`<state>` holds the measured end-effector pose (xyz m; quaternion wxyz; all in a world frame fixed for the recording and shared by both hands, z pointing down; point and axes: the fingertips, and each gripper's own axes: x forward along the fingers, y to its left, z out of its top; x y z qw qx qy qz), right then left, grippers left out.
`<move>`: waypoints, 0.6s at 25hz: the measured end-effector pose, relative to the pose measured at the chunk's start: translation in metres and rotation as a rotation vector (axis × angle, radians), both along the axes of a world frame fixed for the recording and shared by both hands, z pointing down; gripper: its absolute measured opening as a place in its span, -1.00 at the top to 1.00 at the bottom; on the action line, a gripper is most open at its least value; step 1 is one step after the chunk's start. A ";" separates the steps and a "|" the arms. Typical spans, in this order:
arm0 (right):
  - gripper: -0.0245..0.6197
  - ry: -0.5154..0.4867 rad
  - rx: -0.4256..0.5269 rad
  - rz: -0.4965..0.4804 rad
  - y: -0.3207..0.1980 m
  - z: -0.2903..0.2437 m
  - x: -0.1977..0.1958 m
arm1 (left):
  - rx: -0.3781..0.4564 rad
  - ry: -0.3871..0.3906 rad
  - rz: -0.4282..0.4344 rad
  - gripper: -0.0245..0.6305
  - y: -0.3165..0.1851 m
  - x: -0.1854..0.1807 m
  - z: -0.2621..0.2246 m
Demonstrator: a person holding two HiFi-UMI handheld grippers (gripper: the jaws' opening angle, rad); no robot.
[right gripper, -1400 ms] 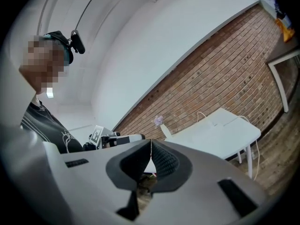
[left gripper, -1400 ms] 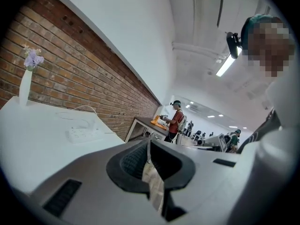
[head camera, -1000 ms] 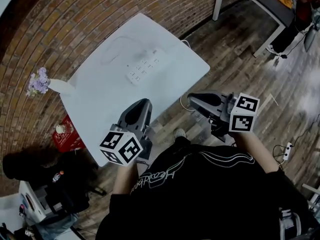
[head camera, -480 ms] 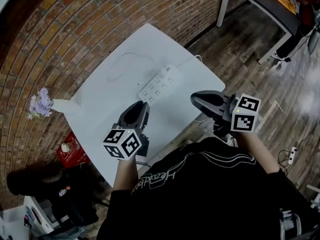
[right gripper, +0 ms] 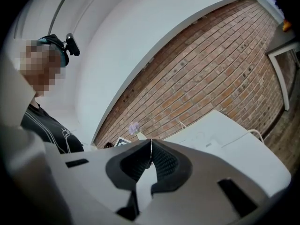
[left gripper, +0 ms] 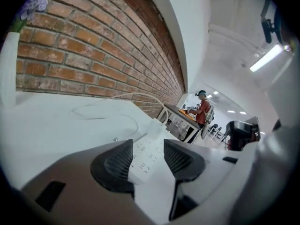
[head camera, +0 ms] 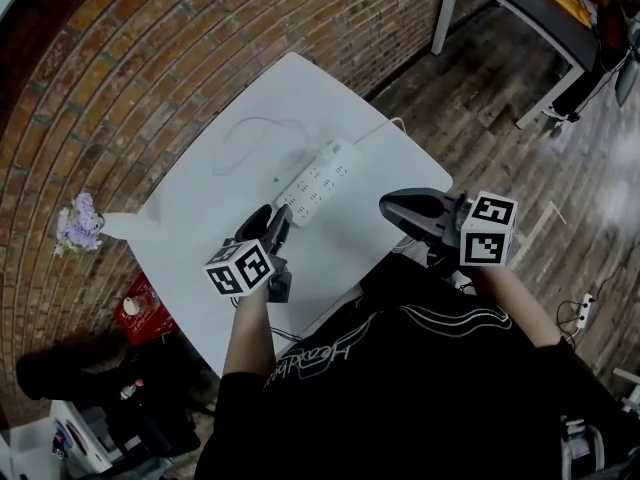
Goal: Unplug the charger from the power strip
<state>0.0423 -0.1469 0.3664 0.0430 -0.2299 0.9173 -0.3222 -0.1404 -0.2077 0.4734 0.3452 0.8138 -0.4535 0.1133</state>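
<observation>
- Bench [head camera: 300, 88]: white, set against a brick wall [head camera: 150, 58].
- Power strip [head camera: 318, 180]: white, lies flat and diagonal mid-bench, with its near end toward the left claw. Its thick cord [head camera: 385, 126] runs off the far-right edge of the bench.
- Charger [head camera: 343, 150]: looks like the white block standing on the strip's far end. Too small to be sure, and I can't tell if it is seated in a socket.
- Thin cable [head camera: 245, 133]: loose loop on the bench, far-left of the strip. Its small metal tip lies just left of the strip.
- Left claw [head camera: 272, 223]: over the bench, just near of the strip's near end, tilted downward. Jaws are opening and grip nothing.
- Left gripper view: the power strip [left gripper: 154, 134] shows through the gap of the left claw [left gripper: 149, 145], lying on the bench [left gripper: 47, 121] and free of both pads. The thin cable [left gripper: 108, 114] is off to the left.
- Right claw [head camera: 395, 205]: at the near-right edge of the bench, right of the strip and apart from it.
- Right gripper view: the right claw [right gripper: 151, 146] is clenched, pads together, with nothing between them. The bench [right gripper: 225, 125] is beyond it.
- Vase [head camera: 120, 226]: white, with purple flowers [head camera: 75, 223], at the bench's left corner, well apart from the strip.
</observation>
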 end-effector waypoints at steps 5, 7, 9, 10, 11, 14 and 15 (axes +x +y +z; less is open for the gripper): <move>0.93 -0.009 -0.032 0.010 -0.024 0.008 0.013 | -0.110 -0.027 -0.016 0.26 -0.014 -0.008 0.037; 0.93 -0.007 -0.045 0.011 -0.035 0.013 0.015 | -0.149 -0.030 -0.022 0.26 -0.019 -0.010 0.050; 0.93 -0.003 -0.064 0.006 -0.043 0.020 0.014 | -0.185 -0.043 -0.020 0.25 -0.023 -0.012 0.061; 0.93 0.000 -0.074 0.002 -0.047 0.023 0.013 | -0.199 -0.048 -0.013 0.25 -0.024 -0.011 0.066; 0.93 0.003 -0.083 -0.002 -0.050 0.027 0.012 | -0.211 -0.047 -0.003 0.25 -0.026 -0.010 0.070; 0.93 0.012 -0.102 -0.013 -0.058 0.036 0.009 | -0.242 -0.050 0.016 0.25 -0.027 -0.006 0.080; 0.93 0.013 -0.109 -0.016 -0.061 0.038 0.008 | -0.250 -0.056 0.016 0.25 -0.027 -0.007 0.083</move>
